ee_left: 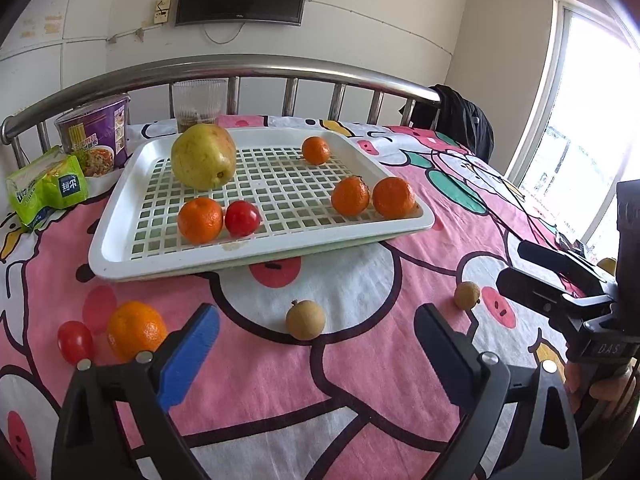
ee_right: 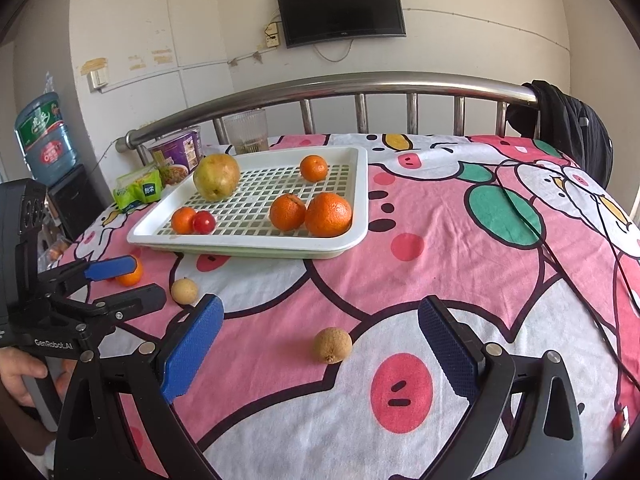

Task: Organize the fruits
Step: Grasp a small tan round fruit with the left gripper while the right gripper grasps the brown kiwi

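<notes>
A white slotted tray (ee_left: pixel 120 248) (ee_right: pixel 360 184) on the bed holds a pear (ee_left: pixel 203 156), several oranges (ee_left: pixel 352 196) and a red tomato (ee_left: pixel 242 218). On the blanket lie an orange (ee_left: pixel 136 330), a tomato (ee_left: pixel 75 342) and two brown longans (ee_left: pixel 305 319) (ee_left: pixel 467 295). My left gripper (ee_left: pixel 316 356) is open and empty, with the nearer longan just ahead between its fingers. My right gripper (ee_right: pixel 320 350) is open and empty, with the other longan (ee_right: pixel 332 345) between its fingers. Each gripper shows in the other's view: the right (ee_left: pixel 516 264), the left (ee_right: pixel 132 280).
A steel bed rail (ee_left: pixel 240 66) runs behind the tray. A noodle cup (ee_left: pixel 98 136), a green snack packet (ee_left: pixel 46 188) and a glass (ee_left: pixel 198 104) stand at the back left. A dark jacket (ee_right: pixel 576 132) hangs on the rail's right end. A water jug (ee_right: pixel 44 136) stands left.
</notes>
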The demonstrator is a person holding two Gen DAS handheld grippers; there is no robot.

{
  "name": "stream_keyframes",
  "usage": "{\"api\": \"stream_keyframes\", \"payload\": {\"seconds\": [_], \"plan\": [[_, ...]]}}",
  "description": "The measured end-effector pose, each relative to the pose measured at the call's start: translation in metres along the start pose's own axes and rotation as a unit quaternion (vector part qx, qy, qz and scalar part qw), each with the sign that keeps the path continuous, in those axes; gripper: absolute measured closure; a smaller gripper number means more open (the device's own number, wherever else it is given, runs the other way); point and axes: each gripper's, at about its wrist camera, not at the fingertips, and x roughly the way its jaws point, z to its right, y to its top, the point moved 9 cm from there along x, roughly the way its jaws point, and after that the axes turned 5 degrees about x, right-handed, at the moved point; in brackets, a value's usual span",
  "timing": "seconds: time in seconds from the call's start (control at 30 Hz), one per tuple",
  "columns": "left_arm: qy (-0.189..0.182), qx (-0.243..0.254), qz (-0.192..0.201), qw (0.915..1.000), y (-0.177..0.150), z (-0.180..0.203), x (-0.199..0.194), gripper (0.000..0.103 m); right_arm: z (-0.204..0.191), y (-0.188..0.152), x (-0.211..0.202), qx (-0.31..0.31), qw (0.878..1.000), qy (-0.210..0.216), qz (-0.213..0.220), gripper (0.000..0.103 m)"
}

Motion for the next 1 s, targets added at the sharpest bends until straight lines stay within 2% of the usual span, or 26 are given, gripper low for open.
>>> {"api": "stream_keyframes", "payload": {"seconds": [0.27,0.37,0.53,0.67,0.73,0.8,0.87,0.93,1.0], "plan": [[-0.004,0.008,-0.025,0.9997,-0.009,0.005,0.009,0.015,0.001,-0.013,0.006,-0.006,1.000,-0.006,-0.027,0.006],[-0.006,0.010,-0.036,0.9993,-0.012,0.006,0.015,0.024,0.001,-0.018,0.013,-0.010,0.999,-0.010,-0.046,0.016],[-0.001,0.009,-0.044,0.9990,-0.012,0.005,0.022,0.034,0.000,-0.027,0.022,-0.013,0.997,-0.013,-0.073,0.042],[0.001,0.012,-0.050,0.9987,-0.012,0.006,0.027,0.045,0.004,-0.031,0.026,-0.004,0.996,-0.016,-0.086,0.048],[0.003,0.012,-0.057,0.9983,-0.013,0.006,0.031,0.051,0.004,-0.033,0.028,-0.004,0.996,-0.015,-0.092,0.061],[0.005,0.009,-0.061,0.9981,-0.014,0.005,0.033,0.060,0.002,-0.035,0.030,-0.007,0.995,-0.014,-0.097,0.066],[0.009,0.003,-0.067,0.9977,-0.016,0.002,0.035,0.074,0.002,-0.037,0.032,-0.009,0.995,-0.017,-0.102,0.069],[0.007,-0.004,-0.069,0.9976,-0.016,0.000,0.036,0.076,0.004,-0.037,0.032,-0.007,0.994,-0.021,-0.102,0.078],[0.006,-0.007,-0.068,0.9977,-0.017,-0.001,0.035,0.076,0.005,-0.037,0.032,-0.003,0.995,-0.018,-0.102,0.078]]}}
